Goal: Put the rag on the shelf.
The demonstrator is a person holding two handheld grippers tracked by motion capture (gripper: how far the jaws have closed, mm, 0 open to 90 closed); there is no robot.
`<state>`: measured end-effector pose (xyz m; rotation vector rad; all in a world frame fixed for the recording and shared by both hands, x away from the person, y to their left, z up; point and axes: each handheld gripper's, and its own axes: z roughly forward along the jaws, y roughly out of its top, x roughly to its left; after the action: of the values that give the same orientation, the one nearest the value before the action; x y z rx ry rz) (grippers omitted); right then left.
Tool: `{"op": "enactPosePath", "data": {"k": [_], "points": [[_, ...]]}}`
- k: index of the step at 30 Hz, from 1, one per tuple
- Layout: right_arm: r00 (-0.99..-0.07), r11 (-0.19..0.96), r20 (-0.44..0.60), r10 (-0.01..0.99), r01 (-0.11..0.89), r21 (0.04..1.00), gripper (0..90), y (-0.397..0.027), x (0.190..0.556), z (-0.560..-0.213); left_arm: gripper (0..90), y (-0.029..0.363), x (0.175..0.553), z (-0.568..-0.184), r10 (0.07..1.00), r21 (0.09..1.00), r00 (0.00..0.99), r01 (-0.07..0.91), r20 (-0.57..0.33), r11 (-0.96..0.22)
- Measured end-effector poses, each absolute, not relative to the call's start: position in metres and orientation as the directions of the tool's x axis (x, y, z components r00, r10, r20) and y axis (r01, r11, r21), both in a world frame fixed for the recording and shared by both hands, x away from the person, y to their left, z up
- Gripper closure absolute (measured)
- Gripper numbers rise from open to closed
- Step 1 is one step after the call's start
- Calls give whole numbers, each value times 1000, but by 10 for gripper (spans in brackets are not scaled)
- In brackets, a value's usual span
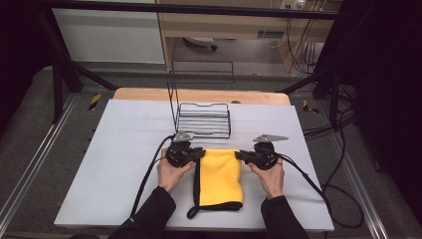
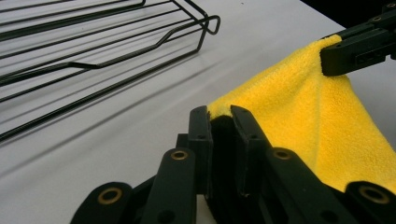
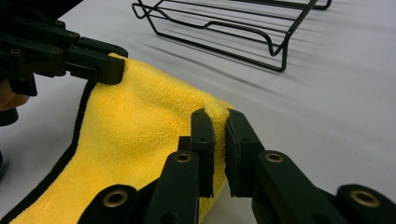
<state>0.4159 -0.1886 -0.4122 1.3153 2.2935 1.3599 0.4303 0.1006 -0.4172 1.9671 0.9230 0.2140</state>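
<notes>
Cloth: yellow cloth (image 1: 220,175), black trim, just in front of wire rack (image 1: 204,119), on table (image 1: 124,149).
L gripper (image 1: 200,154): clamped on cloth's far-left corner.
R gripper (image 1: 240,156): clamped on far-right corner.

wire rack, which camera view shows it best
The high view: the whole wire rack stands beyond the yellow cloth, upright back included. The left gripper view gives only slanted bars; the right gripper view shows its front part.
</notes>
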Motion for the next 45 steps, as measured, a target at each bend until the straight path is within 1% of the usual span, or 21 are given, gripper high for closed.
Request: {"op": "enactPosePath", "data": {"k": [13,29,45], "points": [[-621,186,241,746,542,819,836,-190,400,-393,790,105,418,-401,666,835,717,483,-205,-263],[-635,178,187,750,466,867,836,-187,382,-369,790,109,403,-378,660,879,731,418,-176,-229],[-648,144,134,750,359,922,836,-183,367,-339,790,116,389,-343,658,927,743,321,-119,-194]]}}
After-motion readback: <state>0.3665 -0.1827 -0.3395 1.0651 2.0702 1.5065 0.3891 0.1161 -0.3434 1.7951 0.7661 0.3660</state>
